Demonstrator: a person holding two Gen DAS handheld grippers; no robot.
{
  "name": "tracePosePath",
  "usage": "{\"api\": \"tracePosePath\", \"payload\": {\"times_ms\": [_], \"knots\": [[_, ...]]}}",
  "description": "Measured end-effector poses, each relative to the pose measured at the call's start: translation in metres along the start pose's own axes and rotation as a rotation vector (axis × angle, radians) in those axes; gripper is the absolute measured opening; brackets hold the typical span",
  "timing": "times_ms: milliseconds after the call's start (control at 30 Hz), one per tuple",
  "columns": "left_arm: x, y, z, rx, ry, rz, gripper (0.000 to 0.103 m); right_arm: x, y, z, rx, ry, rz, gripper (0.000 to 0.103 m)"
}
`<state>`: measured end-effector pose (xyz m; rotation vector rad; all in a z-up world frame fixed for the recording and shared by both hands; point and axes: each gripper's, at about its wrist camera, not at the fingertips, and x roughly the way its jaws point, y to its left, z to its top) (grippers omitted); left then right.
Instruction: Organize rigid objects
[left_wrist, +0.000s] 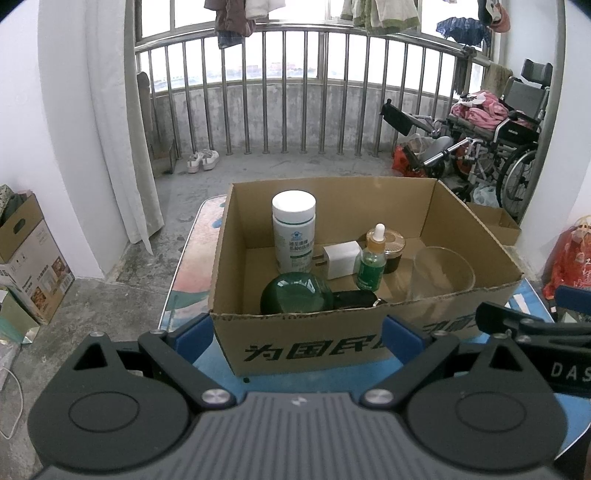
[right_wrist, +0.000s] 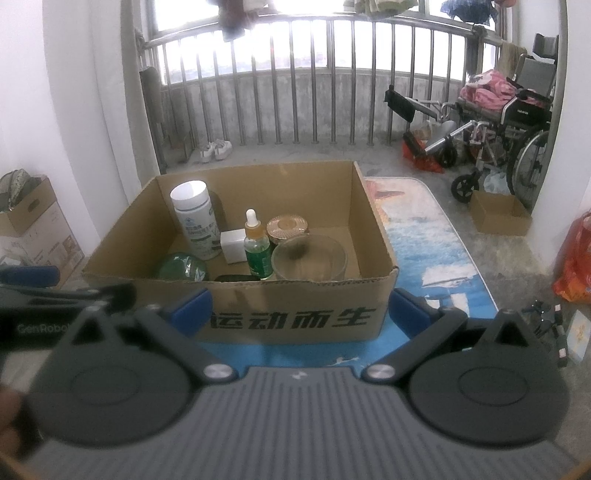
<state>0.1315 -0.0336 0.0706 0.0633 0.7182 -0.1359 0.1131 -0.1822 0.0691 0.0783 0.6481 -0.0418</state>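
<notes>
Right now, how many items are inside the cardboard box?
7, maybe more hidden: tall white bottle, white charger, green dropper bottle, brown jar, clear glass bowl, green round object, black item.

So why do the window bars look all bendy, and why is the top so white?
Left wrist view: the fisheye lens bows the railing into a curve. Right wrist view: daylight through the window washes out the top, and the box stays sharp while the near tool looks slightly soft.

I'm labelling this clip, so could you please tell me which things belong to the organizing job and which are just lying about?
Job: box, white bottle, dropper bottle, charger, glass bowl, green ball, jar.

Lying about: wheelchair, shoes, small box, red bag.
</notes>
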Motion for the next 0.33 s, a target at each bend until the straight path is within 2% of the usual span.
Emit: {"api": "tracePosePath", "payload": {"times_ms": [333], "knots": [[-0.0002, -0.0011, -0.0003, 0.000, 0.000, 0.003, 0.098, 0.0021, -0.0029, 0.0001, 0.008, 0.003, 0.001, 0.102]]}}
